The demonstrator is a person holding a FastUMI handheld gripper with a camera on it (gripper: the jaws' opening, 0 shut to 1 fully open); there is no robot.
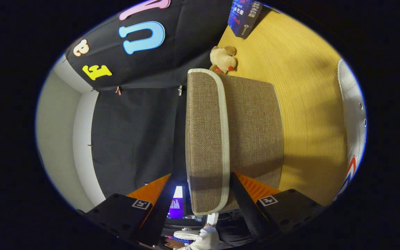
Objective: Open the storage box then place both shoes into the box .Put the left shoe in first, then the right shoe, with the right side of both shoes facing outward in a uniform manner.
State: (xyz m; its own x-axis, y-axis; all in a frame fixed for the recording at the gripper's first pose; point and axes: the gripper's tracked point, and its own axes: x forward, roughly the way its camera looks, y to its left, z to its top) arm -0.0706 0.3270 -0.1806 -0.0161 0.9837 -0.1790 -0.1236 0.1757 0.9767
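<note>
Gripper view, rolled on its side so the table [300, 86] runs up the 3 o'clock half: the gripper [200, 189] has its fingers spread, one on each side of the lid [205, 139] of the box [252, 128], at the lid's near end. Neither finger can be seen pressing on the fabric, so I judge this a straddle and not yet a grip.

By my reading the task is at its first step. The lid seems to lie closed against the box body with no gap I can make out, so opening is either just starting or not begun. A shoe [352, 114] lies on the table at 3 o'clock, well apart from the box, so no shoe seems packed yet; the second shoe I cannot place. Left to do: open the box, then put in the left shoe, then the right.

The box is brown woven fabric, soft-sided, with pale piping round the lid's rim. It sits just ahead of the fingers, with a plush toy [223, 59] at 12 o'clock beyond it.
</note>
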